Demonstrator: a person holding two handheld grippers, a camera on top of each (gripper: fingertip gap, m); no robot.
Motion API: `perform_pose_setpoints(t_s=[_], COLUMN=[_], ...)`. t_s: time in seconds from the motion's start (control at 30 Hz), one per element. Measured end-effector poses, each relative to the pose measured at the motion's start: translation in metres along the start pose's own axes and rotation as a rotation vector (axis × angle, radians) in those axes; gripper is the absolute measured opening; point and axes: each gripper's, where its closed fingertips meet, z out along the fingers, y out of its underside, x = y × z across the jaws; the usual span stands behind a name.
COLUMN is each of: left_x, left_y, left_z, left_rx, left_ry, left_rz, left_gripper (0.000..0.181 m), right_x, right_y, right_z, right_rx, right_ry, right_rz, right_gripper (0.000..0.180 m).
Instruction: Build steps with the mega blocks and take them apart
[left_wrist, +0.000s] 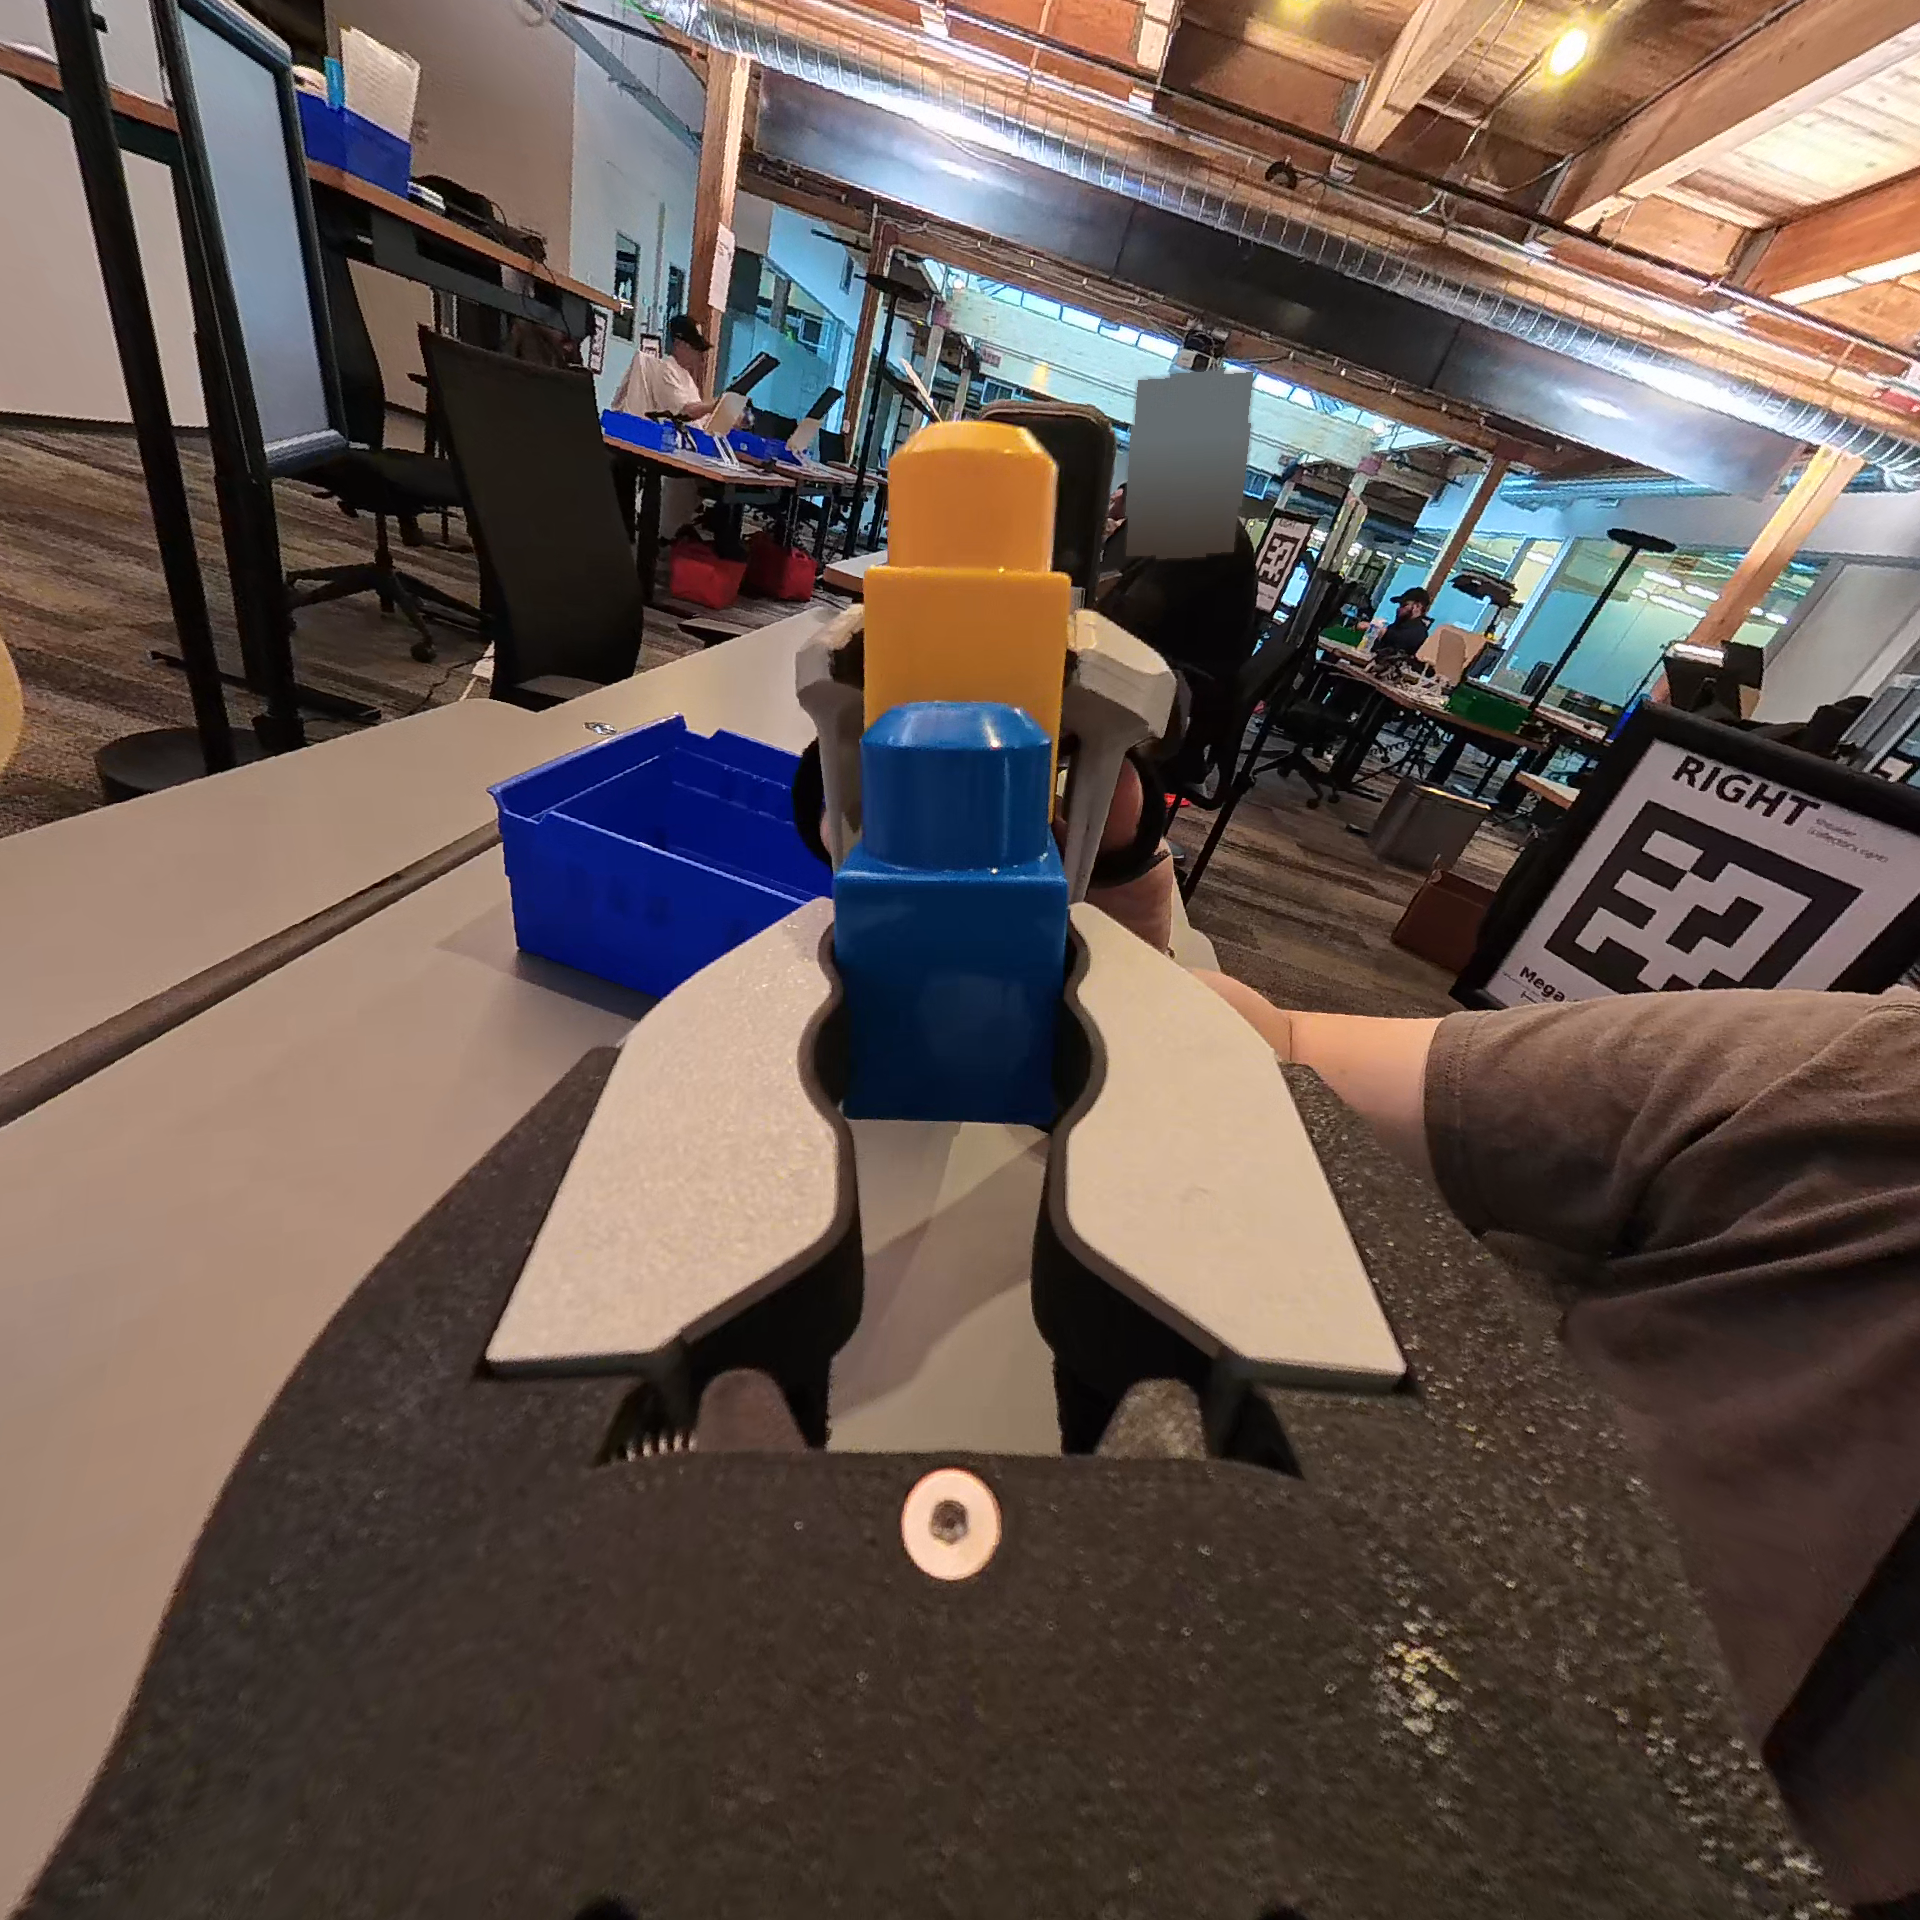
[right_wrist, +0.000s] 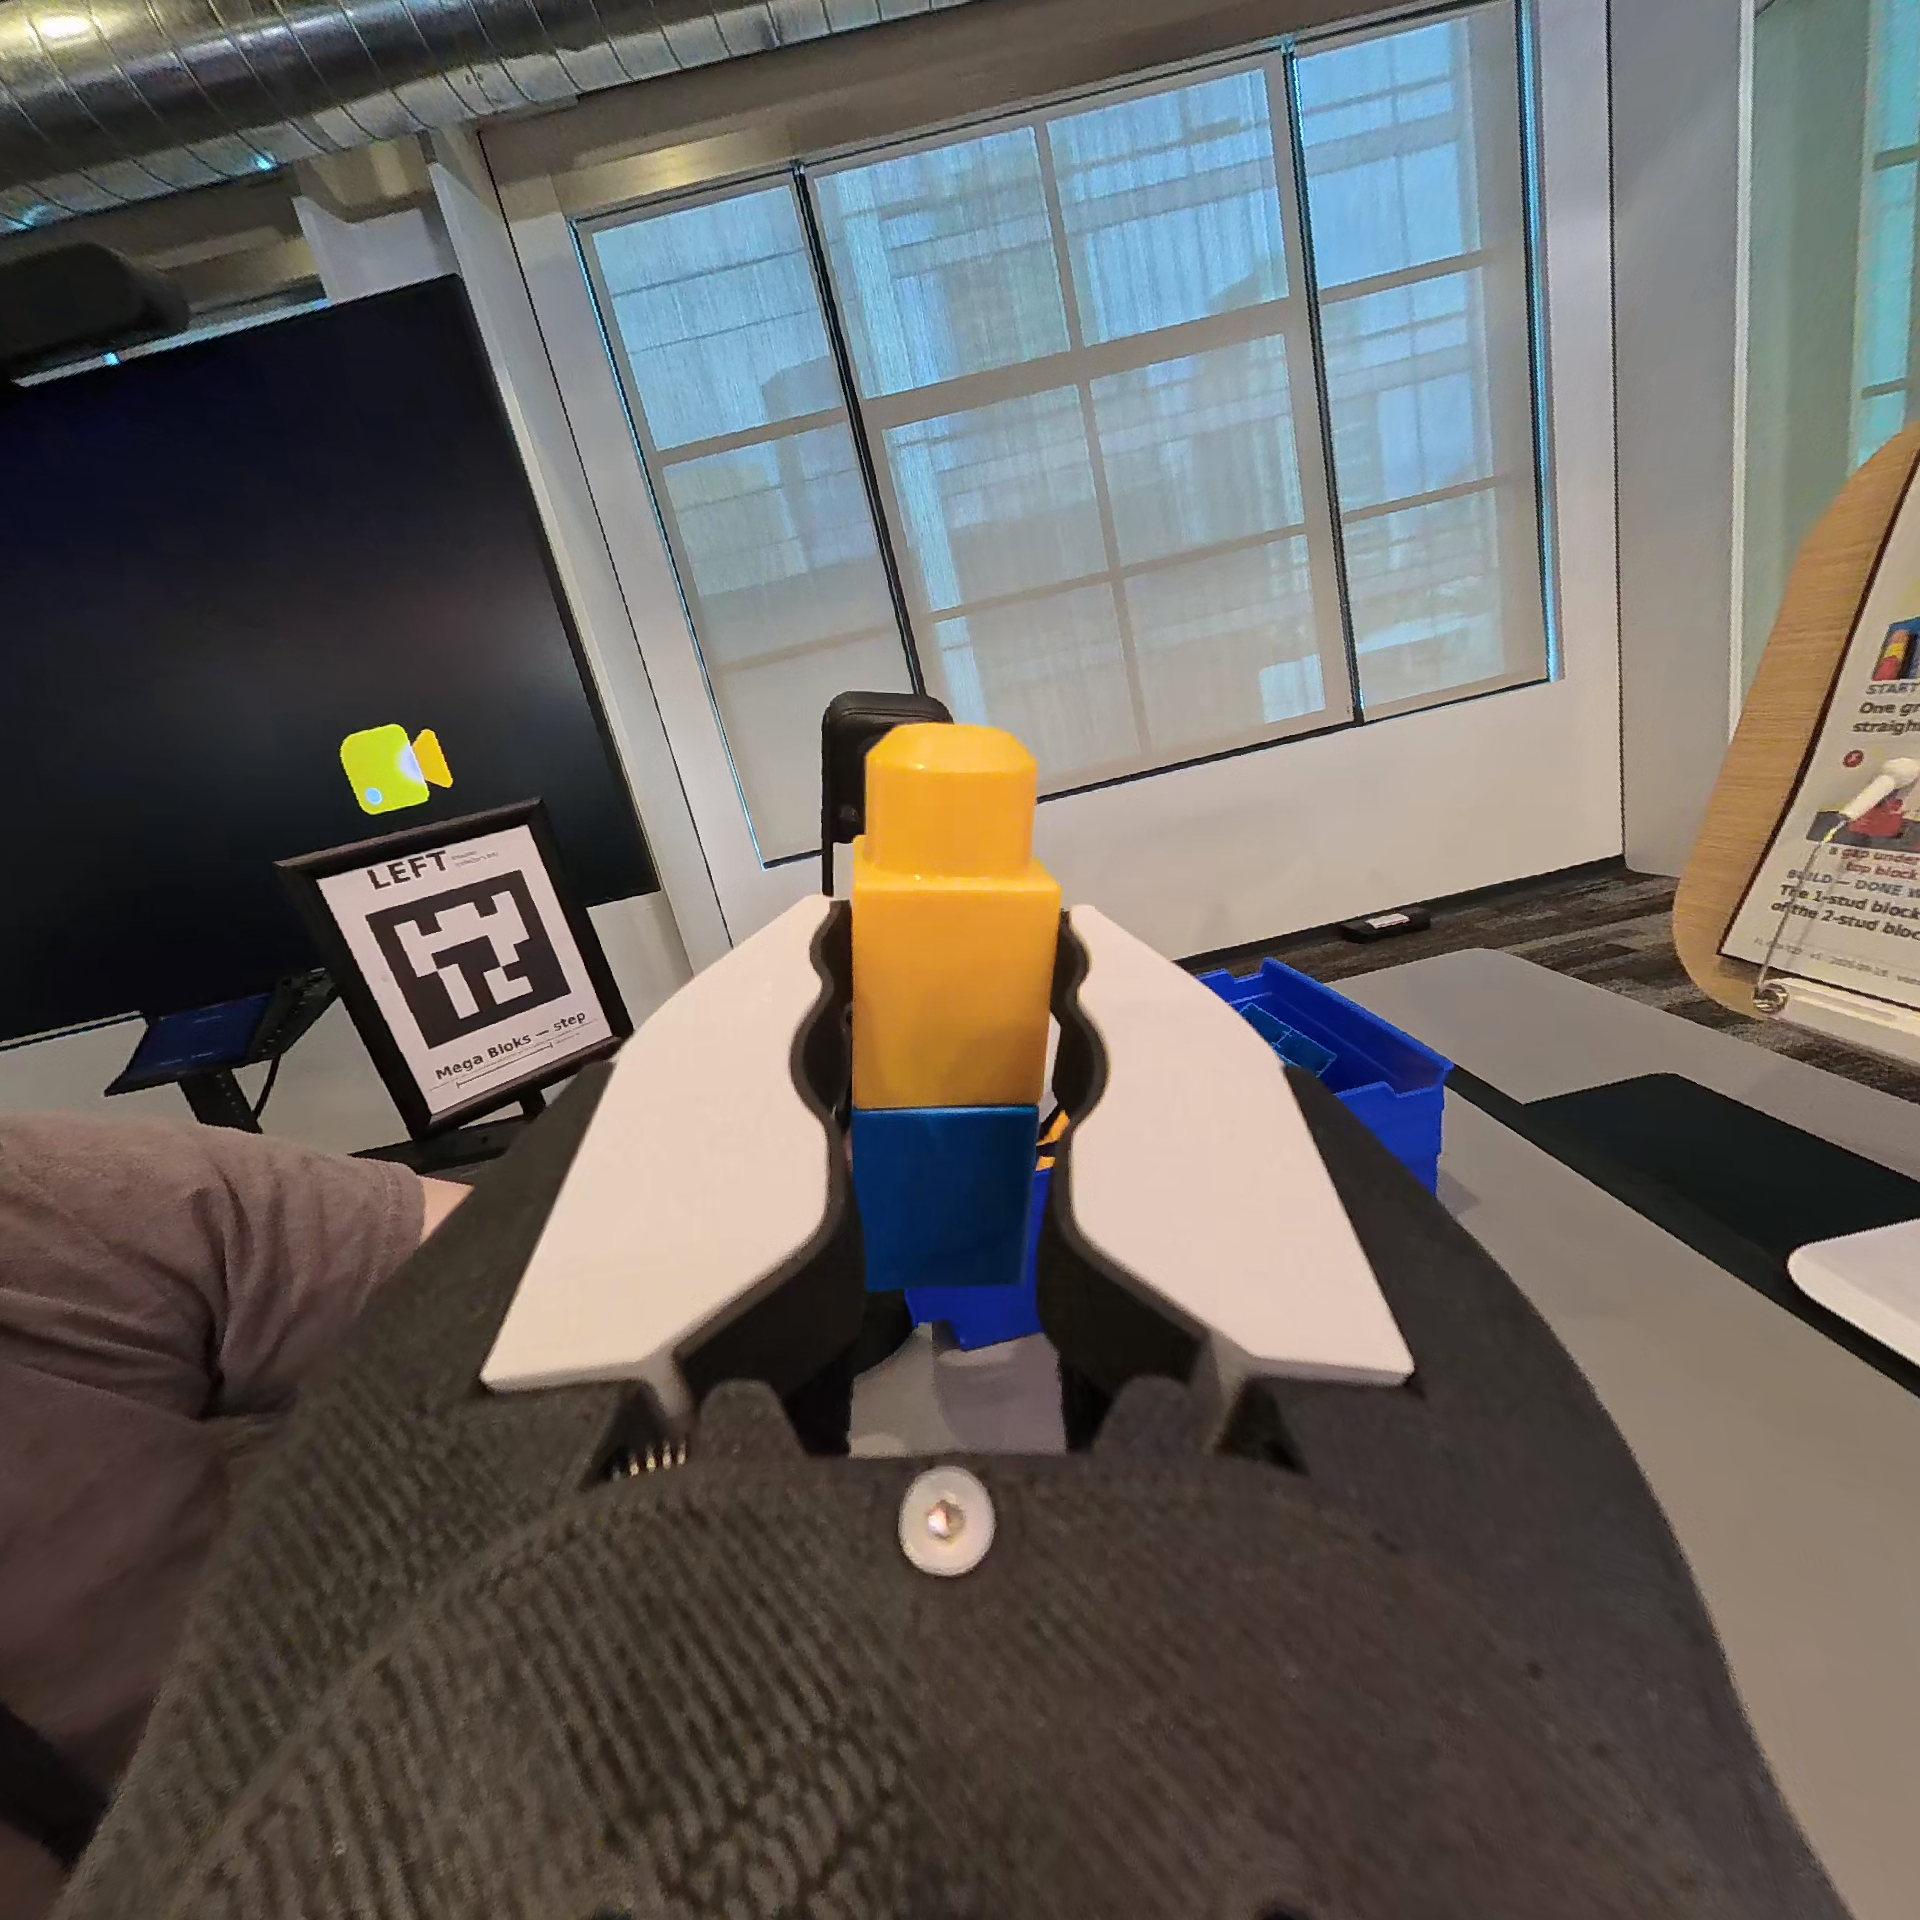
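So the blue block (left_wrist: 951, 997) and the yellow block (left_wrist: 966, 634) are both upright, studs pointing up, long axis vertical, held up in the air between the two grippers above the grey table (left_wrist: 260, 1039). The left gripper (left_wrist: 951, 1023) has its fingers pinching the blue block's sides; the right gripper (right_wrist: 951, 997) pinches the yellow one the same way. From the left wrist view the blue stud sits in front of the yellow body and the yellow tops out higher, so it reads like a step. The right wrist view shows yellow sitting right on top of blue (right_wrist: 945, 1195), touching. A blue bin (left_wrist: 655, 862) stands on the table just beyond, apart from the blocks, with open tabletop around it. Only the left view shows the right gripper's far side (left_wrist: 1101, 686); only the right view shows the window (right_wrist: 1060, 416).
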Motion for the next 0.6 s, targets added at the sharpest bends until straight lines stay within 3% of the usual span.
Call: perform_pose_setpoints(t_s=[0.4, 0.43, 0.5, 0.6], left_x=[0.003, 0.006, 0.008, 0.003], left_y=[-0.004, -0.006, -0.006, 0.012], left_z=[0.001, 0.0, -0.002, -0.006], left_rx=[0.001, 0.002, -0.039, -0.2], left_ry=[0.024, 0.029, 0.032, 0.0], left_rz=[0.009, 0.017, 0.039, 0.101], left_gripper=[0.036, 0.036, 0.036, 0.036], right_x=[-0.001, -0.004, -0.009, -0.007], right_y=[-0.003, -0.006, -0.019, -0.02], right_z=[0.0, -0.001, -0.007, -0.026], right_rx=[0.006, -0.015, -0.061, -0.266], right_ry=[-0.005, -0.017, -0.023, -0.002], right_rz=[-0.014, -0.039, -0.07, -0.037], right_gripper=[0.037, 0.038, 0.061, 0.064])
